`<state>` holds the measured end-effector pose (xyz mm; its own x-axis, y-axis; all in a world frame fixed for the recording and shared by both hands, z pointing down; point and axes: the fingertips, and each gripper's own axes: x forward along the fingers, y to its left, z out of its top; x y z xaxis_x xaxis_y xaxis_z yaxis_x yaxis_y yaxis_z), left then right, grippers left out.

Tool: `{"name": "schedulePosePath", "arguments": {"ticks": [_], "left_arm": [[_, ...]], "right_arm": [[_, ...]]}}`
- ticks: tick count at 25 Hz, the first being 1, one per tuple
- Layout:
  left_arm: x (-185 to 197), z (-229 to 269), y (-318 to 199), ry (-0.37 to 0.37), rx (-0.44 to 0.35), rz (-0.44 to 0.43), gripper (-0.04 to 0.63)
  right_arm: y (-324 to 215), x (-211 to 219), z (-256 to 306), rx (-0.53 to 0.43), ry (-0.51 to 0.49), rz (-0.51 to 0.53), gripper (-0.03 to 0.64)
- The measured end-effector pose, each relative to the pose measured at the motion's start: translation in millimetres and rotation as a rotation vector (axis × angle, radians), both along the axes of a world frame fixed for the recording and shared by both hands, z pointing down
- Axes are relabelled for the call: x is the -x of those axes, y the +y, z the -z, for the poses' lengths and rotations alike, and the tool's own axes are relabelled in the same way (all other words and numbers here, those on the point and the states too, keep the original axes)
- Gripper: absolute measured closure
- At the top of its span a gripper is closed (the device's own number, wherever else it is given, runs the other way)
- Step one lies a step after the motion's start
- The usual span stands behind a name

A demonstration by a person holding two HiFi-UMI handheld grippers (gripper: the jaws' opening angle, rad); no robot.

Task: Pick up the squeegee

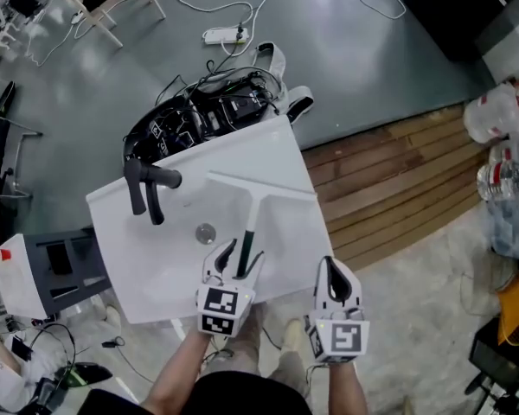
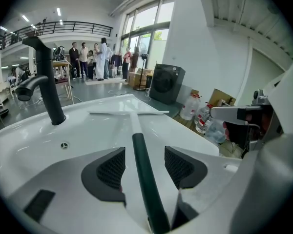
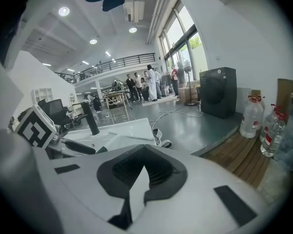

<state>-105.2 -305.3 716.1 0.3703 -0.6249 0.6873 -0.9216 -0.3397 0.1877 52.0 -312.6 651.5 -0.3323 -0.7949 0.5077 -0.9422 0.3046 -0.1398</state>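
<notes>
The squeegee (image 1: 251,219) lies flat on the white sink (image 1: 156,266), its pale blade (image 1: 261,188) at the far end and its dark green handle (image 2: 142,172) pointing back at me. My left gripper (image 1: 240,253) is open and straddles that handle near its end; both dark pads (image 2: 111,168) stand clear of the handle on either side. To the right of the sink's corner, my right gripper (image 1: 333,271) hovers over the floor, shut with nothing in it (image 3: 145,172). A black faucet (image 1: 147,184) stands at the sink's left, with the drain (image 1: 206,232) beside it.
A black bag with cables (image 1: 208,111) sits behind the sink, and a power strip (image 1: 225,35) lies farther off. A wooden platform (image 1: 398,171) with water bottles (image 1: 502,119) is at the right, a grey cart (image 1: 60,266) at the left. Several people (image 2: 95,60) stand far off.
</notes>
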Motion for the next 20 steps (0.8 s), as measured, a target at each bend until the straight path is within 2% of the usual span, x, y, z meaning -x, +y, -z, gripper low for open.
{"name": "schedulePosePath", "arguments": {"ticks": [7, 12, 20], "left_arm": [[-1.2, -21.1, 0.7, -0.016, 0.035, 0.004, 0.364], [2.0, -32.5, 3.0, -0.042, 0.056, 0.017, 0.470], [6.8, -34.8, 2.1, -0.029, 0.069, 0.067, 0.506]], "right_arm": [[0.7, -3.0, -16.2, 0.010, -0.020, -0.003, 0.619], [5.1, -4.0, -25.0, 0.015, -0.023, 0.009, 0.620], [8.7, -11.1, -26.0, 0.020, -0.018, 0.001, 0.619]]}}
